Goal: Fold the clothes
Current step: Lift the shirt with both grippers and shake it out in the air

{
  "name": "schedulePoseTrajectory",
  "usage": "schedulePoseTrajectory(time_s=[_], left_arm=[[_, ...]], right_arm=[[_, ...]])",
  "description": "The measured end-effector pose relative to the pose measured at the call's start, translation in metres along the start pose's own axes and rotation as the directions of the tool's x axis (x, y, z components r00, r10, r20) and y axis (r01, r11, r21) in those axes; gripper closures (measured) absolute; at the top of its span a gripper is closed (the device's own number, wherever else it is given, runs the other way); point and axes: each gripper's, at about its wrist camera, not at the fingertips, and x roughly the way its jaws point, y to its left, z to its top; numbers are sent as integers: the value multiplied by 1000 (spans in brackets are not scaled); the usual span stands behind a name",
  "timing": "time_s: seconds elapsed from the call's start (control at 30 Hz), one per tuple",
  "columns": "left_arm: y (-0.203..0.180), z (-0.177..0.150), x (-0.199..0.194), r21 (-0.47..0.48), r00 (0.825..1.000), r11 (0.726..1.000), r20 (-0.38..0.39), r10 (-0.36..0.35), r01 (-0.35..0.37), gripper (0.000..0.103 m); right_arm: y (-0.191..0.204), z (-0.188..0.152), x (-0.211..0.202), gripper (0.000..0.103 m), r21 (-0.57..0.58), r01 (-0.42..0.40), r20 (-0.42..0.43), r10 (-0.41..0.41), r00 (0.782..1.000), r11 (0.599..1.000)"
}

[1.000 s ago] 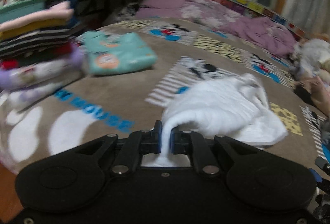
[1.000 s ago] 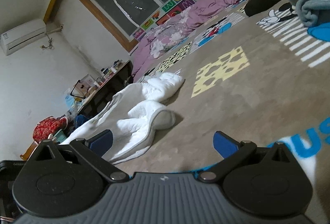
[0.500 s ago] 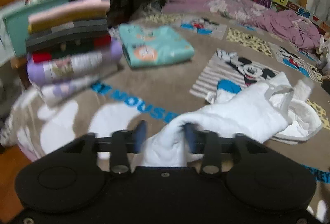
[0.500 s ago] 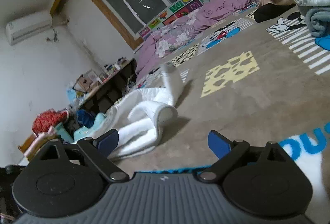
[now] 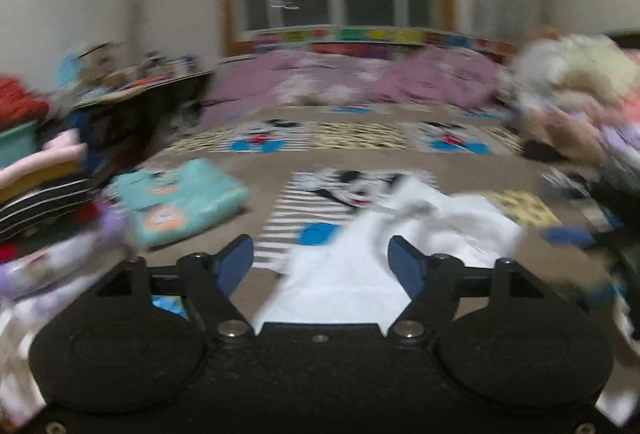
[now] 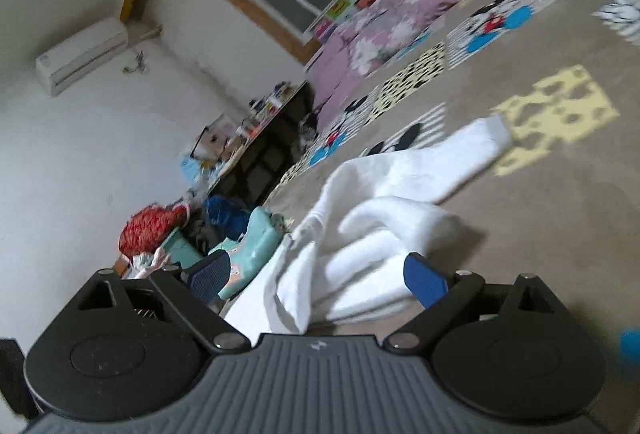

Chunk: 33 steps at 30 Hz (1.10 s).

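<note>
Left wrist view, blurred: a stack of folded clothes (image 5: pixel 44 202) stands at the left edge of the bed, with a folded teal garment (image 5: pixel 180 200) just beside it on the cartoon-print blanket (image 5: pixel 240 174). The white garment (image 5: pixel 384 242) lies crumpled on that blanket. The left tongs (image 5: pixel 321 260) stand wide apart, gripping nothing, with the white cloth lying between and beyond their blue pads (image 5: pixel 236 262). In the right wrist view, the right tongs (image 6: pixel 318 274) are likewise spread wide and hold nothing, low over the white garment (image 6: pixel 384 218).
</note>
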Motion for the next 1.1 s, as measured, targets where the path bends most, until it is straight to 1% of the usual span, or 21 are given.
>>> schedulePoseTrajectory(time_s=[0.03, 0.07, 0.1, 0.13, 0.2, 0.3, 0.37, 0.57, 0.6, 0.7, 0.73, 0.77, 0.8, 0.83, 0.87, 0.9, 0.93, 0.97, 1.03, 1.1], left_arm=[[-8, -3, 6, 31, 1000, 999, -20, -22, 23, 28], [-17, -5, 12, 71, 999, 997, -35, -23, 26, 28], [-27, -8, 16, 126, 999, 992, -38, -4, 9, 28], [-38, -11, 21, 193, 999, 981, -35, 25, -18, 28], [-51, -17, 31, 277, 998, 960, -32, 59, -47, 28], [-61, -28, 45, 354, 997, 934, -47, 63, -43, 28], [-66, -36, 53, 382, 996, 923, -52, 76, -51, 28], [-77, -53, 78, 435, 990, 897, -77, 121, -76, 28], [-78, -56, 82, 449, 988, 890, -79, 132, -83, 28], [-81, -66, 89, 492, 983, 864, -83, 167, -105, 28], [-81, -69, 92, 505, 980, 855, -82, 182, -117, 28], [-80, -71, 93, 513, 977, 849, -79, 196, -129, 30], [-79, -73, 93, 518, 975, 844, -77, 210, -141, 39], [-78, -74, 94, 516, 972, 843, -77, 222, -152, 55], [-74, -73, 94, 503, 970, 850, -80, 228, -159, 64], [-71, -72, 94, 486, 969, 859, -82, 231, -164, 76], [-67, -69, 92, 467, 970, 867, -76, 232, -171, 86], [-63, -66, 89, 448, 970, 876, -65, 233, -180, 93], [-56, -58, 82, 412, 972, 890, -37, 233, -197, 95], [-52, -49, 73, 387, 973, 897, -1, 232, -214, 96]], right_arm=[[2, 5, 10, 10, -2, -11, -19, 11, 1000, 1000], [4, 10, 19, 13, -4, -13, -32, 12, 999, 1000], [6, 15, 30, 16, -4, -11, -50, 11, 999, 1000], [5, 20, 41, 19, 2, -10, -69, 10, 998, 1000], [4, 28, 60, 25, 20, -11, -99, 13, 995, 1000], [2, 37, 85, 26, 45, -10, -132, 16, 991, 999], [0, 41, 101, 26, 71, -1, -150, 11, 989, 997], [-3, 48, 140, 25, 72, 38, -198, -23, 980, 997], [-4, 49, 145, 25, 71, 53, -203, -38, 979, 996], [-6, 52, 156, 26, 84, 60, -210, -41, 977, 995], [-7, 52, 160, 27, 89, 62, -211, -42, 977, 994], [-8, 52, 162, 37, 95, 64, -213, -42, 976, 993], [-8, 52, 164, 48, 100, 66, -216, -43, 975, 993], [-9, 52, 166, 55, 106, 68, -219, -44, 975, 992], [-9, 52, 169, 68, 111, 71, -221, -45, 974, 991], [-8, 51, 169, 78, 111, 75, -218, -49, 975, 991], [-7, 51, 168, 84, 104, 80, -209, -57, 976, 991], [-3, 51, 166, 90, 93, 81, -193, -62, 979, 992], [3, 50, 158, 93, 90, 71, -156, -56, 986, 993], [7, 51, 146, 94, 103, 54, -114, -43, 993, 993]])
